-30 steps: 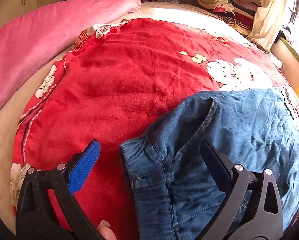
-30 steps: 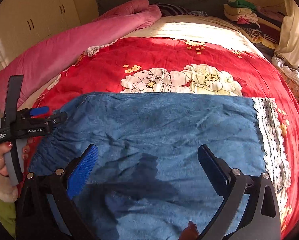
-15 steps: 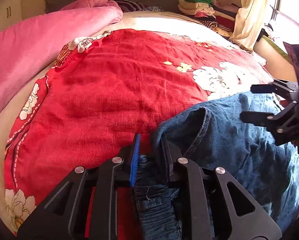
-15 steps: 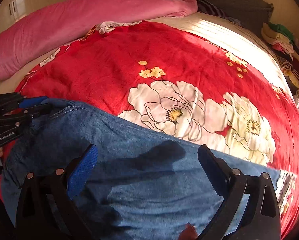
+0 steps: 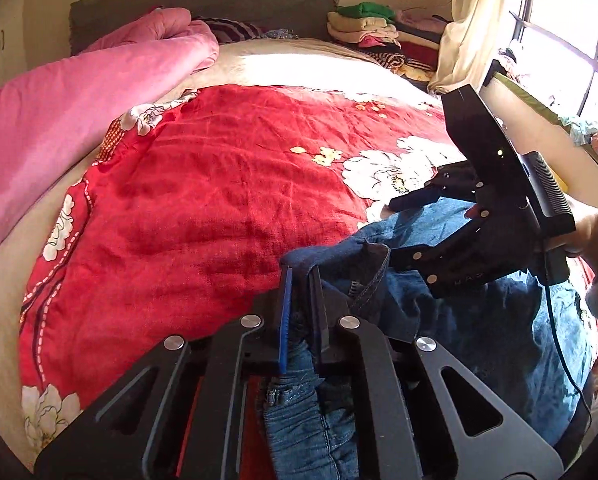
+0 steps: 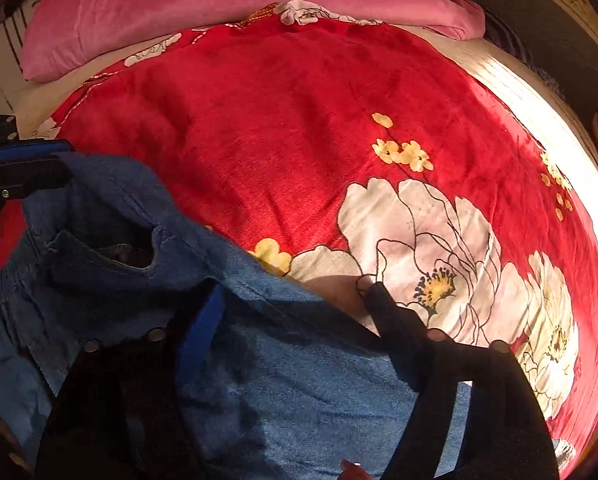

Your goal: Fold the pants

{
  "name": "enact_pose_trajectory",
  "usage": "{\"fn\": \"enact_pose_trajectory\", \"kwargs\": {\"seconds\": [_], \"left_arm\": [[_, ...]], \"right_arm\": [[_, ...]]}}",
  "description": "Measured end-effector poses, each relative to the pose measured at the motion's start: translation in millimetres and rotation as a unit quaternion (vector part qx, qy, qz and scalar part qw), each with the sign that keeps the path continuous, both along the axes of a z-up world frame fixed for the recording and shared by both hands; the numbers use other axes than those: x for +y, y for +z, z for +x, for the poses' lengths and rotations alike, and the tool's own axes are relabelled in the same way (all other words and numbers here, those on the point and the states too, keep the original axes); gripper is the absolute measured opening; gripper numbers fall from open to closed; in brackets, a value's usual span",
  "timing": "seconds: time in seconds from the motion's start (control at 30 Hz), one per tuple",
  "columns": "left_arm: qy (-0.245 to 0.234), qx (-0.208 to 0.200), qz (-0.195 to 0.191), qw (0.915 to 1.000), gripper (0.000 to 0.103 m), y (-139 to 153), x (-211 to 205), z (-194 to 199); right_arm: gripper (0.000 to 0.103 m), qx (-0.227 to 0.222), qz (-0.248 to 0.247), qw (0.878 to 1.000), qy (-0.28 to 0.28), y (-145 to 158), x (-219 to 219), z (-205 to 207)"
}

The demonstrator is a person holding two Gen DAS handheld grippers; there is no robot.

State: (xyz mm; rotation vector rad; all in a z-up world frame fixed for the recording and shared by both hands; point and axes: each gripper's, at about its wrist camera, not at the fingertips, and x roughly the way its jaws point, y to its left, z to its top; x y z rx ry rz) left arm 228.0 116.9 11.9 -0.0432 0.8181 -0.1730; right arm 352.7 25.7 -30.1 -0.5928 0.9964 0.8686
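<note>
Left wrist view: a pink quilt (image 5: pixel 79 92) lies bunched along the far left of the bed, and beside it spreads a red blanket (image 5: pixel 219 200) printed with white flowers. Low in the middle, the left gripper (image 5: pixel 301 312) is clamped tight on the waistband of the blue denim pants (image 5: pixel 499 340), which lie rumpled on the blanket's right side. Further right, the right gripper (image 5: pixel 415 224) reaches down over the pants' upper edge, a person's hand (image 5: pixel 591 232) on its handle, with folded clothes (image 5: pixel 367 24) stacked behind. In the right wrist view, the right gripper (image 6: pixel 295 300) is closing, its jaws astride the denim edge and not yet pinching it.
</note>
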Motion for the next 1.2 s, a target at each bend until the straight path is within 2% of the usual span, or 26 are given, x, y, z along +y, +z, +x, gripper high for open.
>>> {"fn": "enact_pose_trajectory", "kwargs": {"seconds": [0.03,0.1,0.13,0.23,0.5,0.73,0.83,0.97,1.2], "left_arm": [[-0.002,-0.001,0.001,1.0,0.002,0.7,-0.9,-0.6],[-0.003,-0.004,0.001,1.0,0.002,2.2,-1.2,-2.1],[-0.003,-0.006,0.002,1.0,0.002,3.2,-1.7,-3.1],[-0.004,-0.009,0.003,0.9999,0.002,6.0,-1.9,-6.7],[-0.015,-0.026,0.008,0.9995,0.002,17.1,-8.5,-28.9],[-0.027,-0.047,0.004,0.9985,0.0,23.6,-18.5,-81.3],[-0.028,-0.043,0.001,0.9987,0.0,18.7,-20.2,-106.8],[-0.034,-0.028,0.003,0.999,0.0,7.9,-26.2,-137.7],[-0.025,-0.008,-0.004,0.9996,0.0,-6.7,-19.0,-185.5]], "right_arm": [[0.034,0.009,0.014,1.0,0.003,2.4,-0.9,-2.4],[0.019,0.01,0.037,0.999,0.003,8.7,-4.2,-9.6],[0.014,0.005,0.044,0.999,0.001,12.2,-5.8,-13.7],[0.009,-0.007,0.066,0.998,-0.015,24.0,-15.3,-25.1],[0.008,-0.026,0.128,0.99,-0.045,62.1,-51.2,-68.2],[0.008,-0.022,0.159,0.985,-0.06,78.8,-79.4,-137.9],[0.008,-0.009,0.175,0.983,-0.06,74.1,-88.2,-175.4],[0.008,0.006,0.17,0.983,-0.062,57.8,-92.1,-217.7],[0.008,0.029,0.187,0.978,-0.086,36.9,-106.6,-263.6]]}}
